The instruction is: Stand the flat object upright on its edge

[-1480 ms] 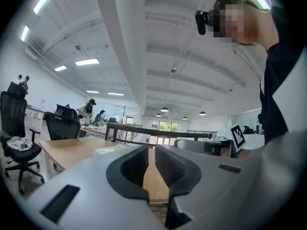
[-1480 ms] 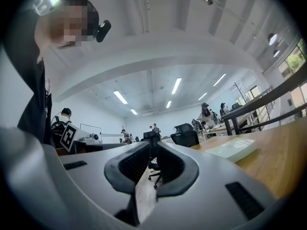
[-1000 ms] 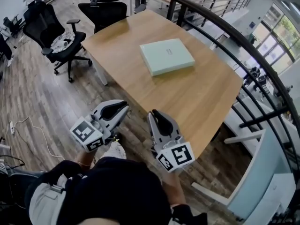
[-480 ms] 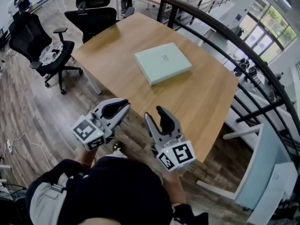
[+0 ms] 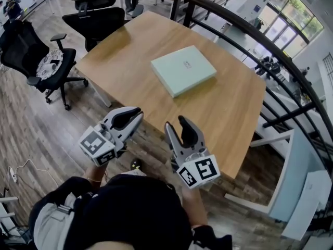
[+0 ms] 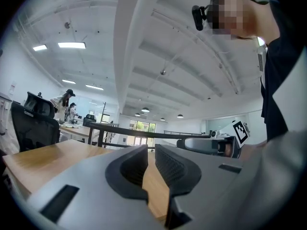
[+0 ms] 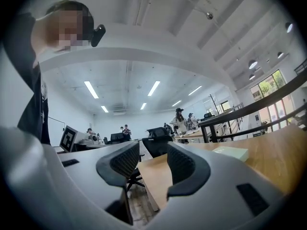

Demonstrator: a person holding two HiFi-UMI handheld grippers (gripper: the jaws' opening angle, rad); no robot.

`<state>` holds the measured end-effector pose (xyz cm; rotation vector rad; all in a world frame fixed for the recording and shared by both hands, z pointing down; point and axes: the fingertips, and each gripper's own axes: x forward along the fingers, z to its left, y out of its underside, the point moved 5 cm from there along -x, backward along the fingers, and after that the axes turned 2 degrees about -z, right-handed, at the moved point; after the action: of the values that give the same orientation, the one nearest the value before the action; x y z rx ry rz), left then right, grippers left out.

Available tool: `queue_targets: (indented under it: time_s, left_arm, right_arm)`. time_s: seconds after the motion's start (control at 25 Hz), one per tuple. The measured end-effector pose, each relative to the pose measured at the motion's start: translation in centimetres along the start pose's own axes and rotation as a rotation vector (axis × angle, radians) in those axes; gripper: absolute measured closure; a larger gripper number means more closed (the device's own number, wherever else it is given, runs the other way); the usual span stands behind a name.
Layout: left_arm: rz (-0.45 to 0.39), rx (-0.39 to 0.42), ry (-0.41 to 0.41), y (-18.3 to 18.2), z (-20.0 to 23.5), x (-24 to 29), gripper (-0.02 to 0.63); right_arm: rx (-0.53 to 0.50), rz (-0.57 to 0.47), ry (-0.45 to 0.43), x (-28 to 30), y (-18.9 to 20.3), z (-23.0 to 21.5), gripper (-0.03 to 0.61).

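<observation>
Lying flat on its broad face, the pale green flat box (image 5: 183, 69) sits toward the far half of the wooden table (image 5: 229, 119), well apart from both grippers. None of its 4 edges is lifted. By that showing, the task has not really begun: nothing has been touched, tilted or raised.

Both grippers hang level over the floor at the near side of the table and point toward it. The left gripper (image 5: 136, 112) has its jaws drawn almost together, with only a thin slit between the ribbed pads and nothing in it. The right gripper (image 5: 177, 124) has just been opening its jaws; they stand well apart, and between them only the table corner and an office chair (image 7: 156, 147) show in the distance.

What is left is the whole job: reaching across to the box, getting hold of or under 1 side, tipping it up onto an edge, and steadying it there, probably with the second gripper, until it balances.
</observation>
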<state>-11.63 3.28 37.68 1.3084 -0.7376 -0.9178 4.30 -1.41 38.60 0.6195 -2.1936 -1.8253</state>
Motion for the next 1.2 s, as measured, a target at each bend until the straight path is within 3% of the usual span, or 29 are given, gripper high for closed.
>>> queue_targets:
  time_s: [0.28, 0.44, 0.68, 0.92, 1.2]
  left_arm:
    - [-0.008, -0.011, 0.048, -0.2, 4.2, -1.6, 0.58]
    - [0.028, -0.007, 0.046, 0.4, 6.2, -2.4, 0.578]
    - [0.038, -0.026, 0.071, 0.7, 8.5, -1.9, 0.578]
    - [0.023, -0.022, 0.105, 0.4, 10.0, 0.6, 0.577]
    - [0.031, 0.004, 0.073, -0.7, 12.8, 2.4, 0.574]
  right_arm:
    - [0.002, 0.002, 0.047, 3.8, 1.5, 1.4, 0.408]
    - [-0.001, -0.01, 0.07, 4.9, 1.7, 1.6, 0.41]
    - [-0.013, -0.021, 0.105, 6.0, 1.5, 1.7, 0.496]
    - [-0.025, -0.033, 0.149, 6.7, 1.2, -0.5, 0.529]
    - [-0.017, -0.036, 0.165, 9.8, 0.7, -4.0, 0.529]
